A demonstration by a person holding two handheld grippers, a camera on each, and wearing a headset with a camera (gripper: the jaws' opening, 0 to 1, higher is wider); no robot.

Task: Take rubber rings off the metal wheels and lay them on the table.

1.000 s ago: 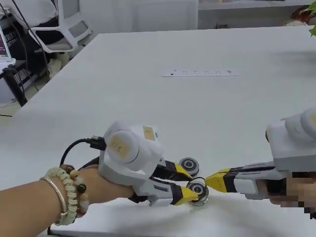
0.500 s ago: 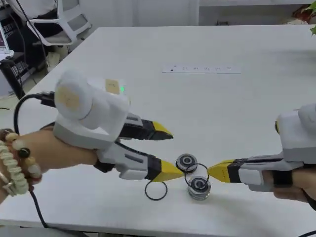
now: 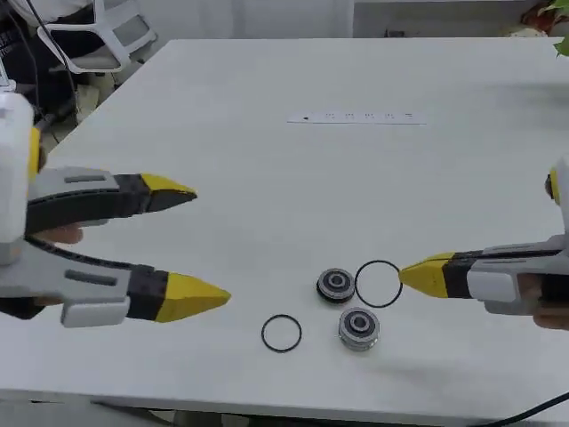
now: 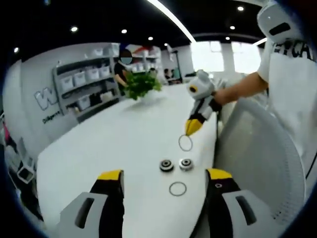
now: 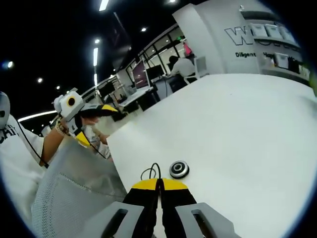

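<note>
Two metal wheels (image 3: 336,285) (image 3: 358,326) lie near the table's front edge. One black rubber ring (image 3: 282,333) lies flat on the table to their left. My right gripper (image 3: 404,277) comes in from the right and is shut on the edge of a second rubber ring (image 3: 378,285), just right of the far wheel. My left gripper (image 3: 206,245) is open wide at the left, well apart from the wheels. The left gripper view shows the wheels (image 4: 166,166) (image 4: 186,164), the loose ring (image 4: 178,188) and the held ring (image 4: 185,143). The right gripper view shows the held ring (image 5: 151,172) and a wheel (image 5: 179,169).
The white table (image 3: 267,178) is bare beyond the wheels, apart from a flat white strip (image 3: 356,117) at the back. Office chairs (image 3: 98,44) stand past the far left corner. A green plant (image 4: 141,84) sits at the table's far end.
My left gripper has drawn back to the left and opened wider. The right gripper has carried the second ring away from the wheels, to the right. The camera has tilted.
</note>
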